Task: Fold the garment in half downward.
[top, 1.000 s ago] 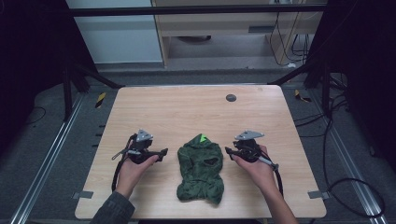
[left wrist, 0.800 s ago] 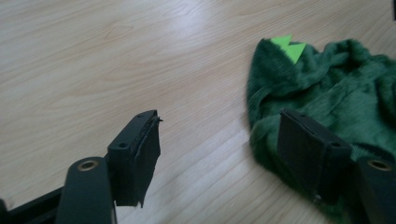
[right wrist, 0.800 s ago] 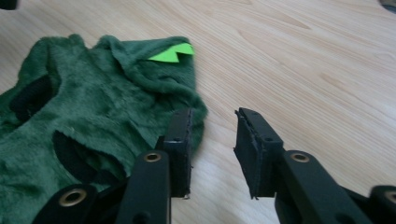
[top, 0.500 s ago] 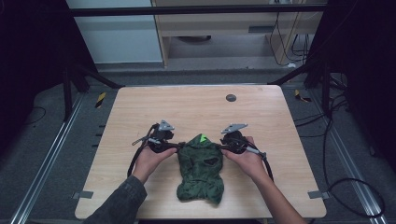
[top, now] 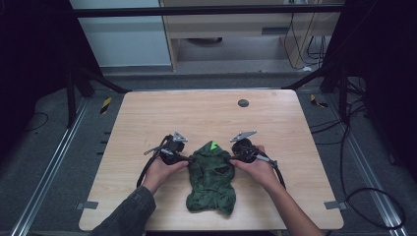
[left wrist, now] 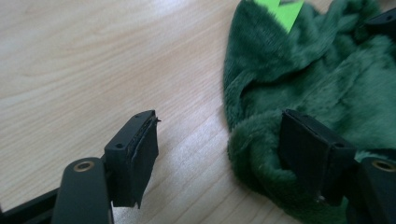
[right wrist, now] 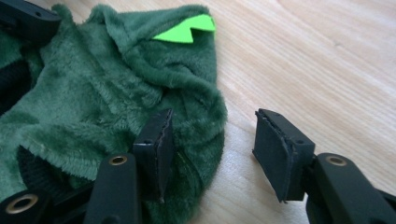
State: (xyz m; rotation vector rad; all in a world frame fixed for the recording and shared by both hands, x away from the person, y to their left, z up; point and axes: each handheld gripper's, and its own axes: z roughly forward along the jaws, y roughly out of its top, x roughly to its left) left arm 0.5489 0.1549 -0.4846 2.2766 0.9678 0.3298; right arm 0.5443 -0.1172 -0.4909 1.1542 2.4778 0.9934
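Now both claws sit low on the wooden surface (top: 206, 115), one at each side of a dark green plush garment (top: 212, 179) that lies flat between them. The left claw (top: 186, 158) is released, its jaws spread wide: in the left gripper view one jaw stands over bare wood, clear of the fabric, while the other rests on or just over a rolled edge of the garment (left wrist: 322, 88), so that the fabric's rim lies between the two. The right claw (top: 231, 160) is likewise released. In the right gripper view one jaw presses against the fleece (right wrist: 93, 93) and the other hangs over bare wood just beside the fabric's folded border, with that border inside the gap. Neither claw has closed on anything.

A bright green zigzag patch (top: 213, 145) marks the garment's far end, lying ahead of both claws and roughly midway between them; it also appears beyond the right claw's jaws (right wrist: 184, 31). Most of the garment stretches back from the claws toward the person's side. Each claw is held by a hand, the left hand (top: 160, 172) and the right hand (top: 259, 169), both just beside the fabric. A small dark round disc (top: 243, 103) sits well ahead of the claws.
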